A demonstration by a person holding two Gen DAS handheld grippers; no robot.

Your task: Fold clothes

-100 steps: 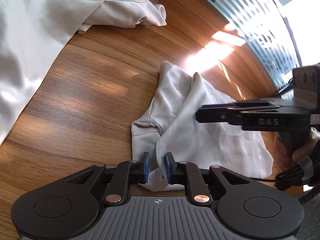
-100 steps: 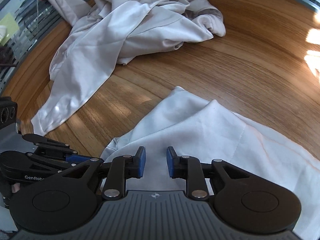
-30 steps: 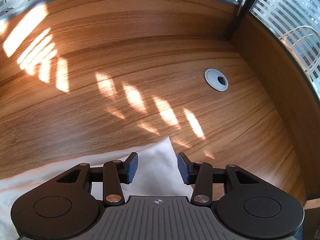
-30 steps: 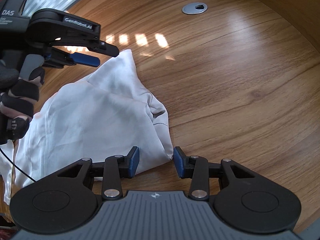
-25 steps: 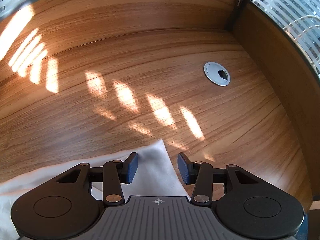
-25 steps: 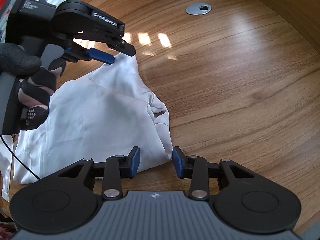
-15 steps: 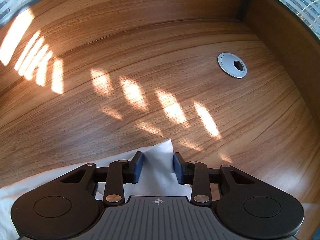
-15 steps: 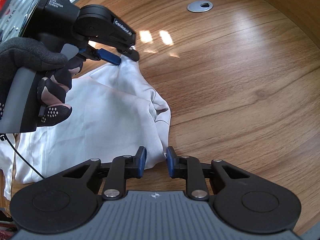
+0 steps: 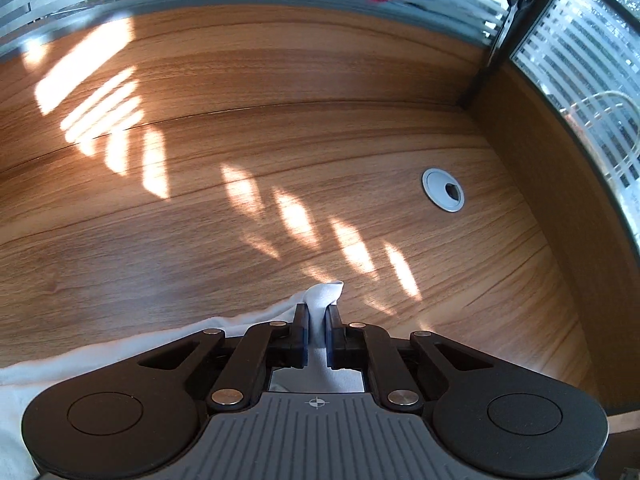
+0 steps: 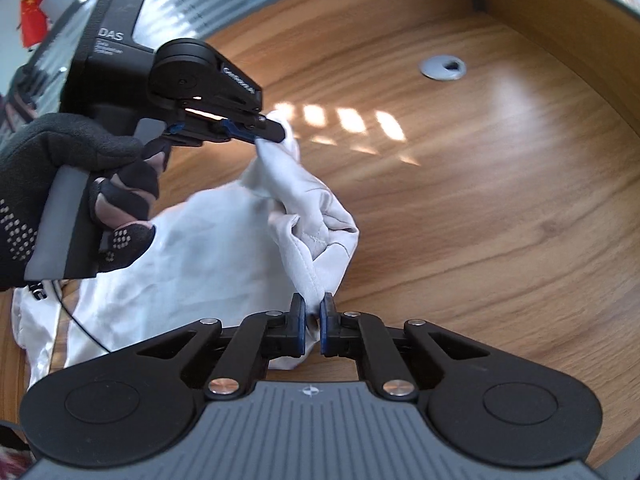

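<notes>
A white garment [image 10: 208,240] lies on the wooden table [image 10: 480,200], with its right edge pulled up off the wood. My left gripper [image 9: 317,316] is closing on one corner of the white garment [image 9: 324,296], which pokes out past the blue pads. In the right wrist view that same left gripper [image 10: 276,132], held by a gloved hand [image 10: 60,184], pinches the far corner. My right gripper [image 10: 313,312] is closing on the near corner, and the cloth bunches between the two grips.
A grey cable grommet [image 9: 443,190] sits in the table [image 9: 280,160] at the right; it shows also as the grommet [image 10: 443,67] in the right wrist view. Wooden side panels and striped glass partitions [image 9: 580,60] bound the far and right edges. Sunlight patches fall on the wood.
Both grippers went from open around the garment's corners to shut on them. Both have risen, lifting the garment's right edge off the table.
</notes>
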